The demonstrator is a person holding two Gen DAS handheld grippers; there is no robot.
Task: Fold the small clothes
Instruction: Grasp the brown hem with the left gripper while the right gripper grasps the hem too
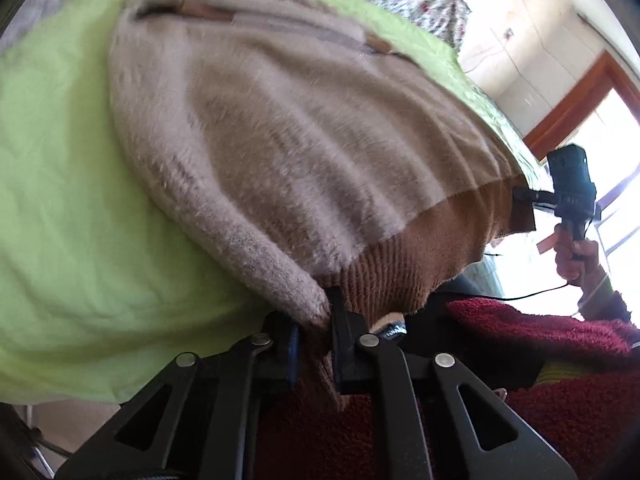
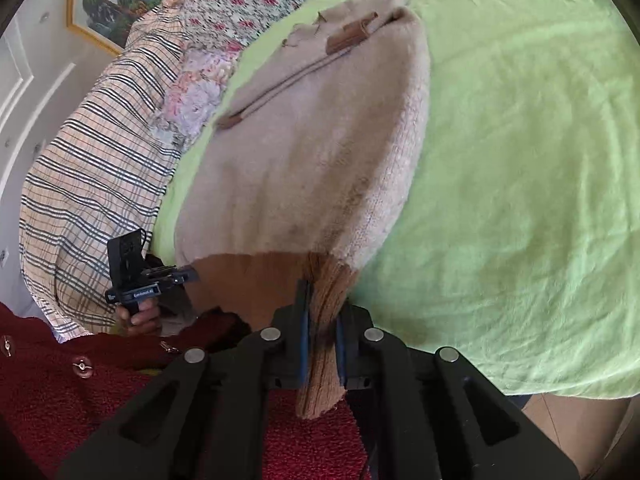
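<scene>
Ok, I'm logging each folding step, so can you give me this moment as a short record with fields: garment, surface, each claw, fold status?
garment: beige fuzzy sweater with brown ribbed hem, lying flat
surface: green blanket on a bed
left claw: shut on the hem corner at the sweater's left edge
right claw: shut on the hem at the opposite corner
fold status: hem gripped at both corners, body not yet folded over
nearby: plaid cloth and floral bedding beyond the blanket

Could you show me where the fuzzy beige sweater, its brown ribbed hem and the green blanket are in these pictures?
beige sweater (image 1: 280, 132), left wrist view, middle of its fuzzy body.
brown ribbed hem (image 2: 324, 360), right wrist view, the bunched strip between the gripper fingers.
green blanket (image 2: 520, 160), right wrist view, bare stretch beside the sweater.
</scene>
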